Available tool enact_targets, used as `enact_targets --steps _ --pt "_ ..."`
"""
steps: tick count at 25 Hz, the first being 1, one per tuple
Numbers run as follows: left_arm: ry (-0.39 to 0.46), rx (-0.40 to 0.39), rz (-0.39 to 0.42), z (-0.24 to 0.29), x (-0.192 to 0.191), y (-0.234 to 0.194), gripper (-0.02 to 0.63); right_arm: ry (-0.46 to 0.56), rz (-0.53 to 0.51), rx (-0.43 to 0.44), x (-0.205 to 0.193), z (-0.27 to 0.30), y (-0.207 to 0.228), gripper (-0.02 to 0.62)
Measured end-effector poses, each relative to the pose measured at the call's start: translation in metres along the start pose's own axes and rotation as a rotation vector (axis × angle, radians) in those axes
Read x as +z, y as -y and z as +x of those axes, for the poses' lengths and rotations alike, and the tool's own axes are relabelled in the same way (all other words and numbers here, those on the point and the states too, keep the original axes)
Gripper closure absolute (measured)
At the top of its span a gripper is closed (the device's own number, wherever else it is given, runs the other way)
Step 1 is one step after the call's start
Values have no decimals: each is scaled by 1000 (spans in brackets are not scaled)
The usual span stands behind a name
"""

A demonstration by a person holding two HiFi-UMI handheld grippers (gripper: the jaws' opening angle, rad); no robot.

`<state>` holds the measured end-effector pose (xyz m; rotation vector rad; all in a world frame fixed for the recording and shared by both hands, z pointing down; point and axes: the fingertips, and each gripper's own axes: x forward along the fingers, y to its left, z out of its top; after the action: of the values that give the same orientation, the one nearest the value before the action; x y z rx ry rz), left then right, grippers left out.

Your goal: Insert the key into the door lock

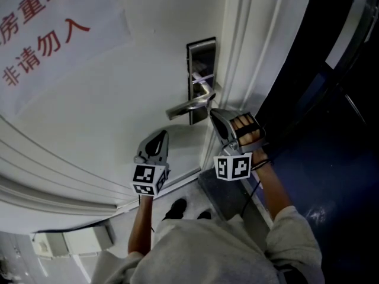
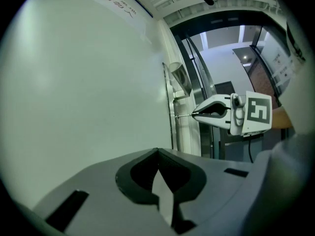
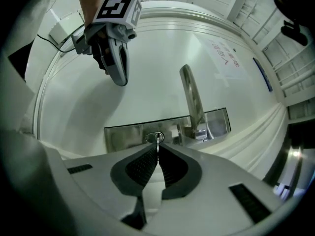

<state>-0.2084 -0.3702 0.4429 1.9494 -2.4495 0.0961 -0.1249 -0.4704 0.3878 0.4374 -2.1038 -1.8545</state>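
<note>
A small metal key (image 3: pixel 157 141) is pinched in my right gripper (image 3: pixel 157 150), and its tip sits at the round keyhole (image 3: pixel 155 137) in the steel lock plate (image 3: pixel 123 135). The head view has that gripper (image 1: pixel 214 113) level against the plate's lower end (image 1: pixel 201 58), just under the lever handle (image 1: pixel 188 106). From the left gripper view, the key (image 2: pixel 183 115) bridges the right gripper (image 2: pixel 194 114) and the plate's edge (image 2: pixel 171 109). My left gripper (image 1: pixel 161 135) hangs left of the lock, shut and empty (image 2: pixel 158 153), close to the white door (image 1: pixel 118 99).
A paper notice with red characters (image 1: pixel 41 34) is stuck on the door above left. The door frame (image 1: pixel 249 46) and a dark opening lie to the right of the lock. The lever handle (image 3: pixel 192 100) juts out beside the keyhole.
</note>
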Motion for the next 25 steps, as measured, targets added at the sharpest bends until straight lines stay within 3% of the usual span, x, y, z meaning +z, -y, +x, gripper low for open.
enact_targets --steps 9,25 --pt "-2 -9 -6 1 -2 1 589 -36 -63 -23 3 8 -1 566" --pt "-16 -1 -30 -1 -12 -11 589 -50 -61 -33 7 31 -1 566"
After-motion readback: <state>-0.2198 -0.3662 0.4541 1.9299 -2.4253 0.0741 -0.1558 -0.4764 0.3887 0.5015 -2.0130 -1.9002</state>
